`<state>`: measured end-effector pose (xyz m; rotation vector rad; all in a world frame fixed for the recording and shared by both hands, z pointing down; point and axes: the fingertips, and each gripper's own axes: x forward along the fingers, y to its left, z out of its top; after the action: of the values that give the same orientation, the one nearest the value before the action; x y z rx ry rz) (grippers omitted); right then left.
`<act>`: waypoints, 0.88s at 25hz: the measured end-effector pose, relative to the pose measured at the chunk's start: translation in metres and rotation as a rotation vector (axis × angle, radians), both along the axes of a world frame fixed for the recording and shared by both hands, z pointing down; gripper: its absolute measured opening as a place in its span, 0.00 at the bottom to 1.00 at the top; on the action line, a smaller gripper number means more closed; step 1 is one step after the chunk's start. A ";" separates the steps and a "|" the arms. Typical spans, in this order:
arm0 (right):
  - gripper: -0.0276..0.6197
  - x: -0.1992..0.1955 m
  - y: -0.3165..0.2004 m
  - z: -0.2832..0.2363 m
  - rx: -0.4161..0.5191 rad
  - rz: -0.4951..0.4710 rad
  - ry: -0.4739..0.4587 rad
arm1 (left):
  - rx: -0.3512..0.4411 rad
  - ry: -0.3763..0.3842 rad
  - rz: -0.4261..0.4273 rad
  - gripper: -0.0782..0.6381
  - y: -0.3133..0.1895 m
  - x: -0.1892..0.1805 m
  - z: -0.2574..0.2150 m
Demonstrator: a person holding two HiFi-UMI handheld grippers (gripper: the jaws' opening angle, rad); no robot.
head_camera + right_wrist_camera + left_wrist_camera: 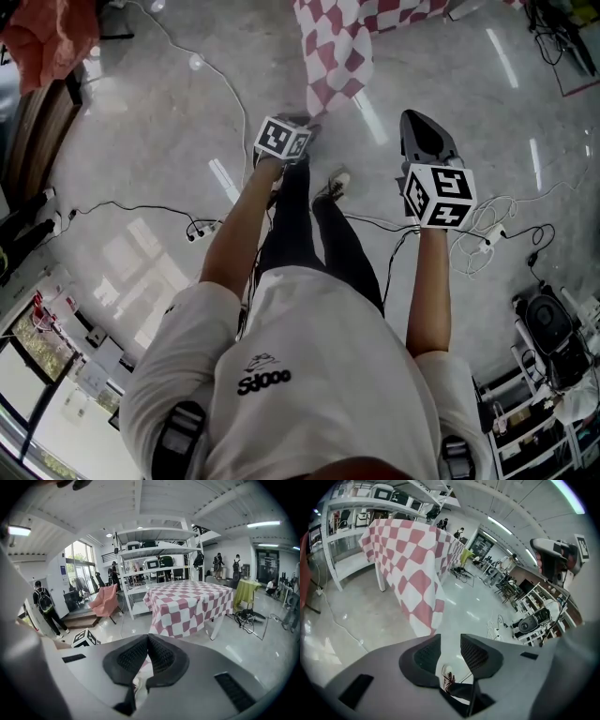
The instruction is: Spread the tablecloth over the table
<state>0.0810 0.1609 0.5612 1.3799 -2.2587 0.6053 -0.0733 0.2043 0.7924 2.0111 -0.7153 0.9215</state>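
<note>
White metal shelving (154, 550) and a pink chair (105, 603) stand on a glossy grey floor (141, 141). White cables (483, 239) coil near a black speaker (528, 624).

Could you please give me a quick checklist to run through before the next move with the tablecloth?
1. Red-and-white checked tablecloth covers the white-legged table: ok, draped over its edges.
2. Cloth hangs evenly all round: cannot tell, far sides hidden.
3. Left gripper free: ok, jaws apart, nothing between them.
4. Right gripper free: ok, jaws shut, empty.
5. Footing clear: not ok, coiled white cable lies on the grey floor nearby.
</note>
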 end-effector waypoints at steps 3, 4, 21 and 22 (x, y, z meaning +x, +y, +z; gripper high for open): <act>0.08 0.003 -0.008 -0.014 0.020 0.009 -0.004 | 0.030 0.010 -0.004 0.31 -0.012 0.001 -0.020; 0.08 0.003 -0.012 -0.019 0.029 0.014 -0.005 | 0.048 0.017 -0.004 0.31 -0.018 0.003 -0.029; 0.08 0.041 -0.114 -0.112 0.140 0.144 0.012 | 0.514 0.250 0.152 0.15 -0.183 0.082 -0.256; 0.08 0.043 -0.123 -0.117 0.143 0.153 0.013 | 0.530 0.259 0.166 0.15 -0.192 0.085 -0.265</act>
<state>0.1240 0.0382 0.4445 1.6326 -2.2377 0.4895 0.0121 0.0121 0.5273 2.6305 -0.7037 0.5784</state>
